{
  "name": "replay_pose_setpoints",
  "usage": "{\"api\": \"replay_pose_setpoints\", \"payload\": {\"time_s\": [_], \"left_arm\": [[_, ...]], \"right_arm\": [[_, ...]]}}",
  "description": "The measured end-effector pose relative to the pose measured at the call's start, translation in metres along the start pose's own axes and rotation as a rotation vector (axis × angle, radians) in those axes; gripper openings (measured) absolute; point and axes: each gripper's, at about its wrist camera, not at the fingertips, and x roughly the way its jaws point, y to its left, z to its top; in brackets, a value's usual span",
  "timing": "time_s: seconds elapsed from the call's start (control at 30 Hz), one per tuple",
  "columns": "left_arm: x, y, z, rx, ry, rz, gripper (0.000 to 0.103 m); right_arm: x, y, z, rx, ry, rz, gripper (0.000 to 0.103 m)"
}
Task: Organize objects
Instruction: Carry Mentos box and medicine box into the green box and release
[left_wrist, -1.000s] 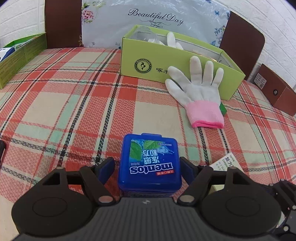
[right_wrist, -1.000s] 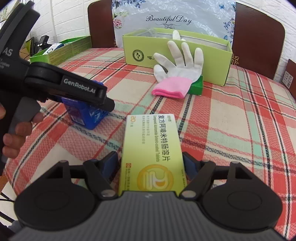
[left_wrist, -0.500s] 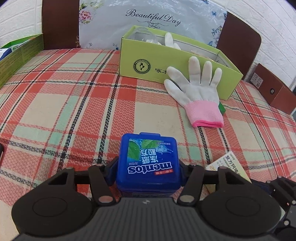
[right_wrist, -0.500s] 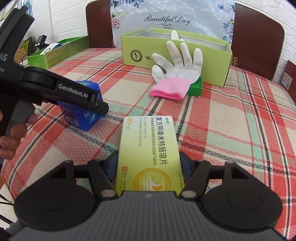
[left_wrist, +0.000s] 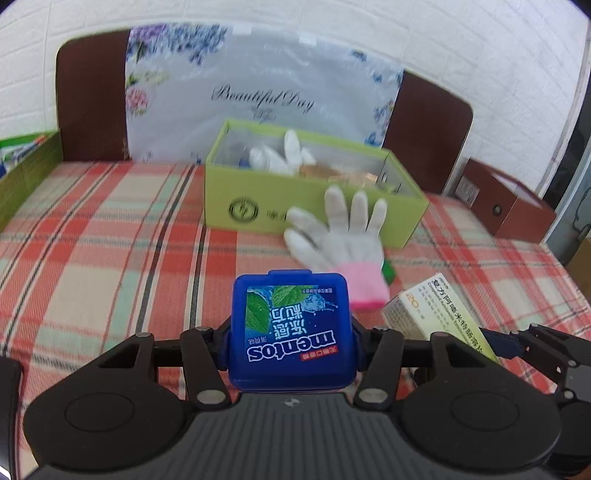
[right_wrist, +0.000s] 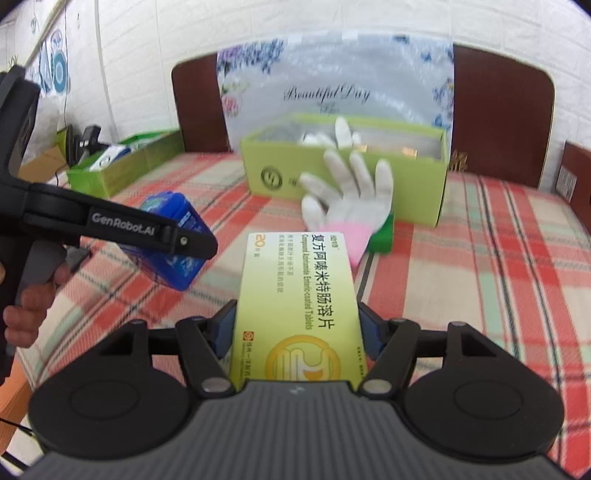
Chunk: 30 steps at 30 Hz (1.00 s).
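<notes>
A blue Mentos box (left_wrist: 290, 332) sits between the fingers of my left gripper (left_wrist: 290, 345), whose jaws are closing and press on its sides; the box hangs above the plaid tablecloth (left_wrist: 110, 258). The right wrist view shows that same box (right_wrist: 173, 236) tilted in the air. My right gripper (right_wrist: 297, 332) is shut on a yellow-green tablet box (right_wrist: 299, 295), also lifted off the cloth, and visible at the right of the left wrist view (left_wrist: 439, 314).
A white glove with a pink cuff (left_wrist: 340, 240) leans on an open green carton (left_wrist: 258, 206) holding another glove. A second green carton (right_wrist: 122, 166) stands far left, a brown box (left_wrist: 509, 210) far right. A floral bag (left_wrist: 258, 96) and chairs stand behind.
Both grippers closed on their boxes and rose from the cloth, carrying the Mentos box and the tablet box up. The view now tilts higher toward the wall.
</notes>
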Motion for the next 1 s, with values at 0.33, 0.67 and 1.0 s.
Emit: {"api": "replay_pose_setpoints", "payload": {"time_s": [0.33,0.67,1.0], "left_arm": [[-0.001,-0.018,0.078,0.051,-0.124,-0.024,0.058],[0.045,-0.032,0.15,0.062,-0.186,-0.007,0.058],[0.125,-0.023,0.168,0.071,-0.16,0.03,0.059]], "right_arm": [[-0.002,-0.022,0.064,-0.014,-0.169,-0.061,0.066],[0.033,-0.052,0.136,-0.028,-0.304,-0.17,0.066],[0.11,-0.078,0.157,-0.055,-0.311,-0.233,0.066]]}}
